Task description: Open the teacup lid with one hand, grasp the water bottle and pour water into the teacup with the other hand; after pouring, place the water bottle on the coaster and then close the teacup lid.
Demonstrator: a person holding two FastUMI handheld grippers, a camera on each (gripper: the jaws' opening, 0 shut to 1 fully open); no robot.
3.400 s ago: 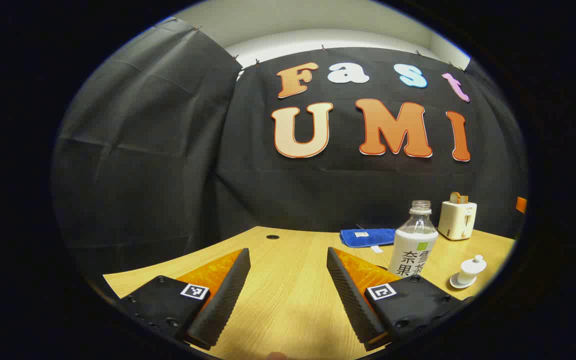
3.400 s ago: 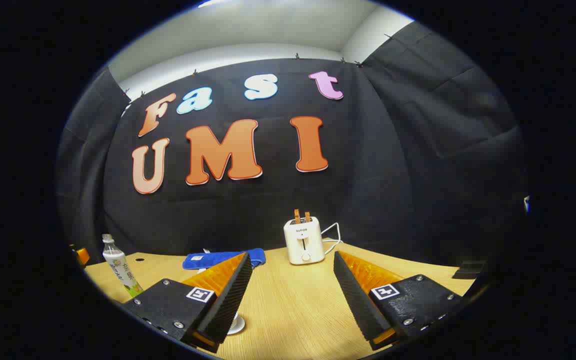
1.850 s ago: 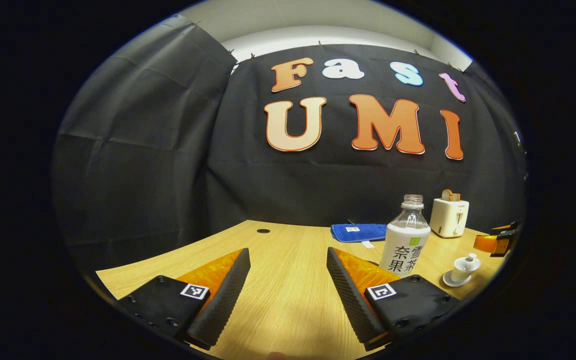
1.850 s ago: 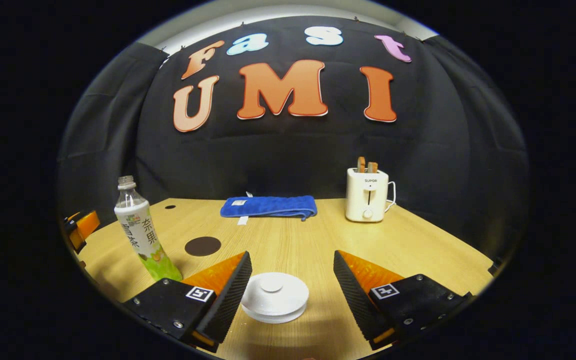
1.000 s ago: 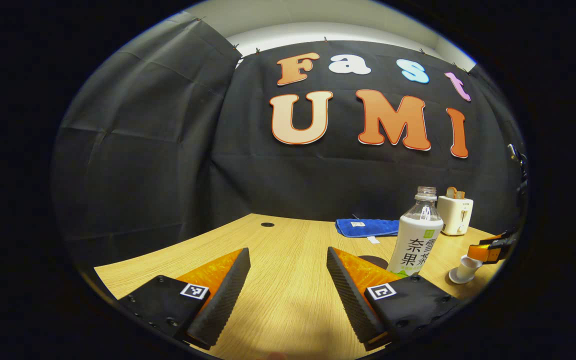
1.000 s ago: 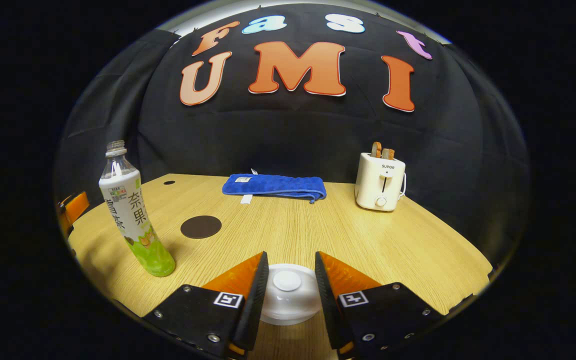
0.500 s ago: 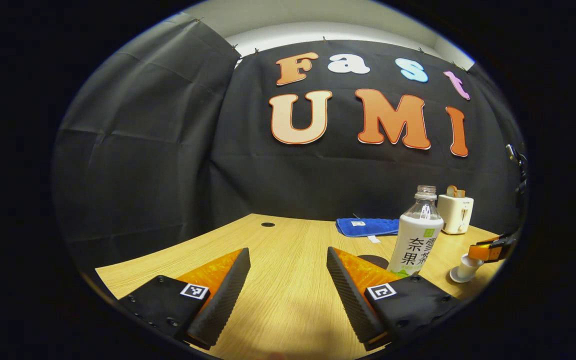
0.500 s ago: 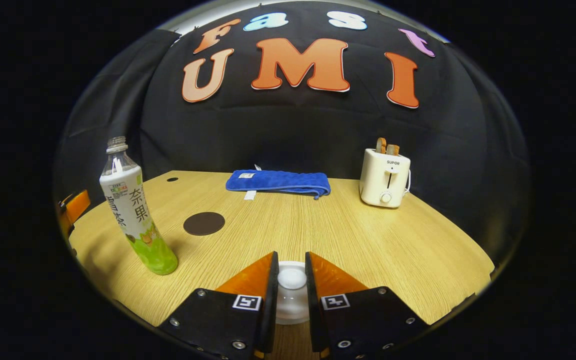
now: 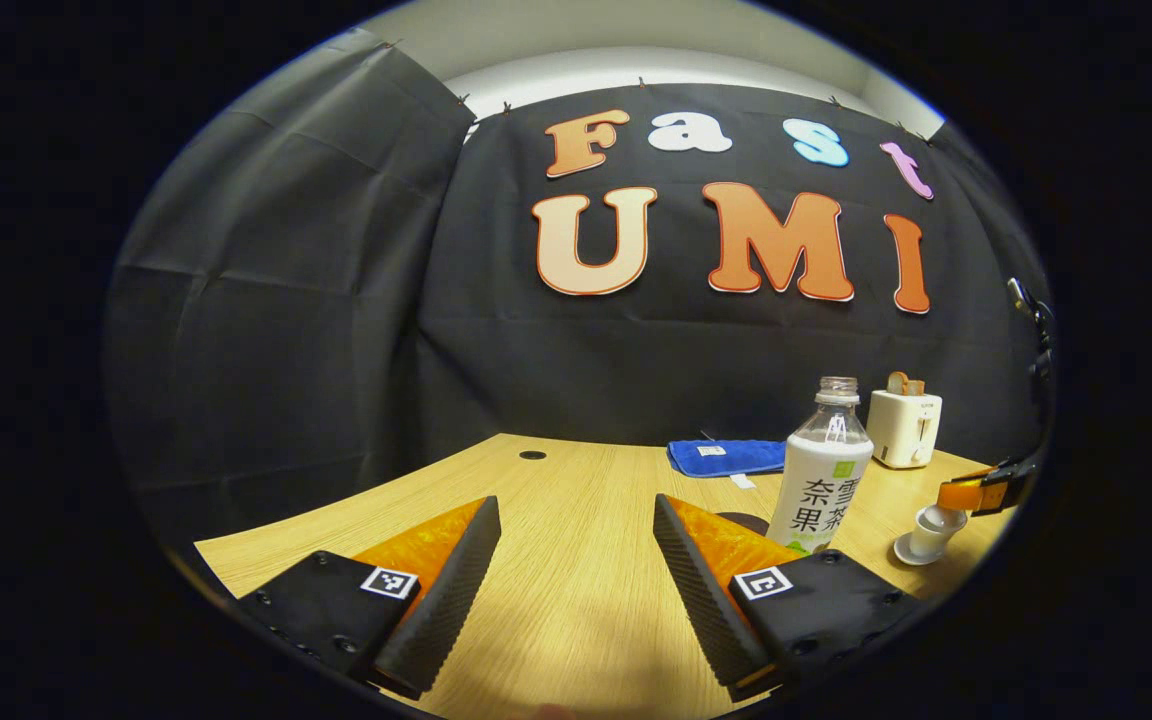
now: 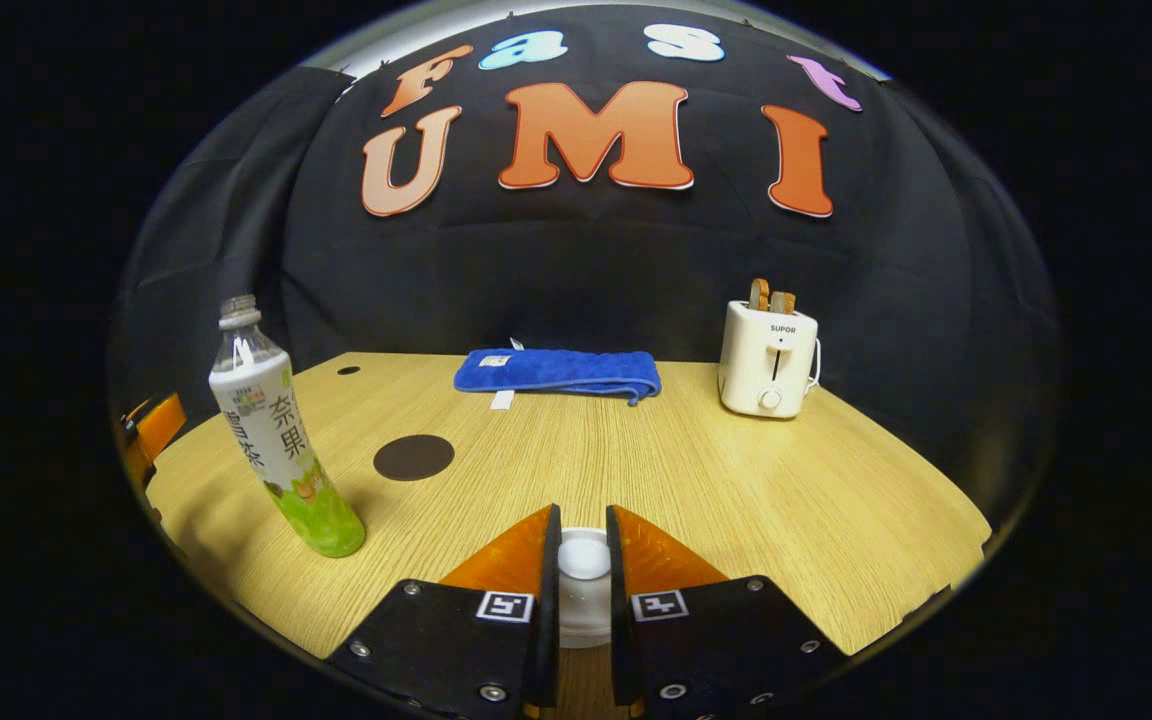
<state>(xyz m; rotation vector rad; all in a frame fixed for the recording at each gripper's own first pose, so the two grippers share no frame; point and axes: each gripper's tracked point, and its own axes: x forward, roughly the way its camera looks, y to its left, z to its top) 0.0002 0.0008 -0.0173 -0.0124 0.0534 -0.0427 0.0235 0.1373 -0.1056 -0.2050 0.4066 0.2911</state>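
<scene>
right gripper (image 10: 583,560) has its fingers pinched in on the knob of the lid (image 10: 584,556), both sides pressing on it, and the lid sits on the teacup (image 10: 584,610) down between them. you can also spot that gripper from the left gripper view, over at the far right edge, sitting on top of the little white teacup (image 9: 926,535) on its saucer. left gripper (image 9: 576,585) is spread wide with nothing between the fingers, just hanging over bare table (image 9: 576,500). using the bottle (image 10: 281,450) as the landmark: it stands upright, cap off, left of the teacup and well apart from it in the right gripper view. the dark round coaster (image 10: 414,456) is just past the bottle toward the back wall and a bit to its right, not touching it. further back from the bottle there's a folded blue cloth (image 10: 556,370) near the wall, and way off to the bottle's right a white toaster (image 10: 768,358) with toast sticking out the top. in the left gripper view the bottle (image 9: 821,480) sits just beyond that gripper's right finger, with the coaster (image 9: 741,522) peeking out at the bottle's base on the left side and the teacup off to its right.
</scene>
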